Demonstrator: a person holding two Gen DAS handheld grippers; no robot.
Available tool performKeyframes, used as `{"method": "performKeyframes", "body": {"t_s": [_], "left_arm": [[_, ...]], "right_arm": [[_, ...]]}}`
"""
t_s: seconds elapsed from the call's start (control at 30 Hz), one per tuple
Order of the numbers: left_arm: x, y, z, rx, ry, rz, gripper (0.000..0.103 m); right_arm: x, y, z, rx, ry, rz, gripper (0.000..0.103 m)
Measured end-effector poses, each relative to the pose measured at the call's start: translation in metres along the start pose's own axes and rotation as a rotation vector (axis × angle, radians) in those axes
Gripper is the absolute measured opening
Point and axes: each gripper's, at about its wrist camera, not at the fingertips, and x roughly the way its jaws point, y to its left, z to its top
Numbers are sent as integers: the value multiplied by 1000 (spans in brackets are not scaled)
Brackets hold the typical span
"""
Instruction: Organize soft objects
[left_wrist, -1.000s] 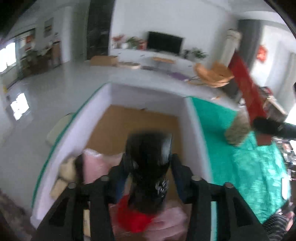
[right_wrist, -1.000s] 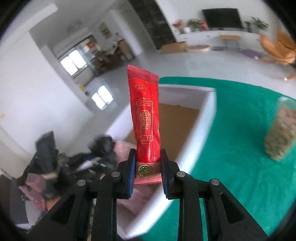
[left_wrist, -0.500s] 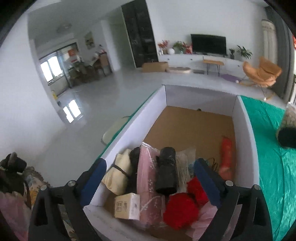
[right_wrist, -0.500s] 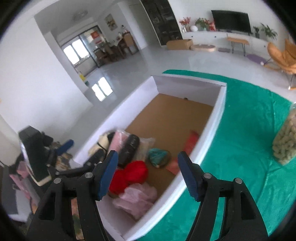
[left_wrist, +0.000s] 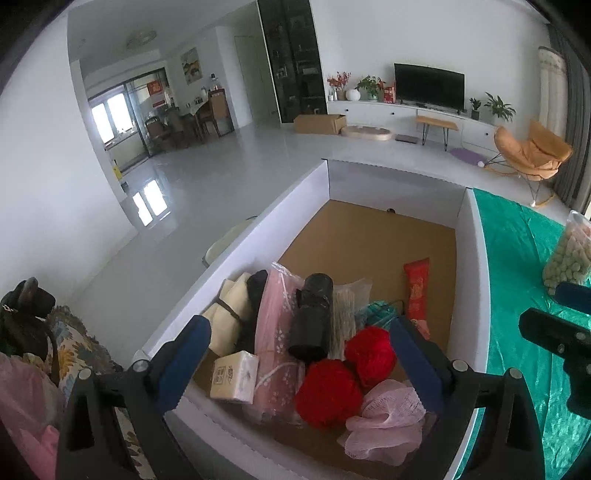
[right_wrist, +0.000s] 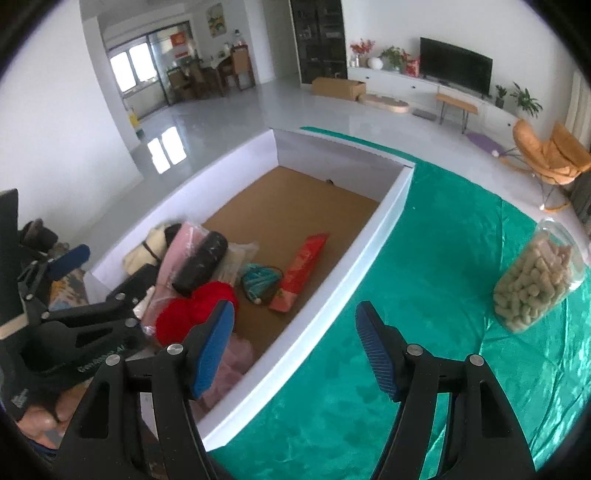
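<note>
- Presently, left tongs (left_wrist: 299, 341): jaws spread wide, holding nothing, poised above the near end of the box.
- Right tongs (right_wrist: 295, 332): jaws spread wide, holding nothing, over the box's right wall and the green cloth (right_wrist: 424, 295).
- White box (left_wrist: 476, 266) with brown floor: stands on the cloth-covered desk; far half bare.
- Red packet (left_wrist: 416, 291): lies flat on the box floor near the right wall, apart from both tongs.
- Black roll (left_wrist: 312, 319): rests on the pink patterned bag (left_wrist: 273, 332), beside cream cloth (left_wrist: 231, 317).
- Two red yarn balls (left_wrist: 328, 391): touching each other, next to the pink mesh sponge (left_wrist: 384, 421).
- Teal yarn (right_wrist: 258, 278): just beside the red packet.
- Small tissue pack (left_wrist: 234, 374): near-left corner.
- Clear jar of pale pellets (right_wrist: 535, 284): upright on the cloth, well apart from the box.
</note>
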Motion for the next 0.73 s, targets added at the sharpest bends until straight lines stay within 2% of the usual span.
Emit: {"method": "performKeyframes", "body": {"t_s": [0.3, 0.73], "left_arm": [[-2, 6, 0, -8, -2, 3, 97], [-3, 24, -4, -66, 18, -28, 97]], "right_arm": [[4, 11, -2, -45, 11, -30, 72], [10, 25, 0, -70, 21, -23, 72]]}}
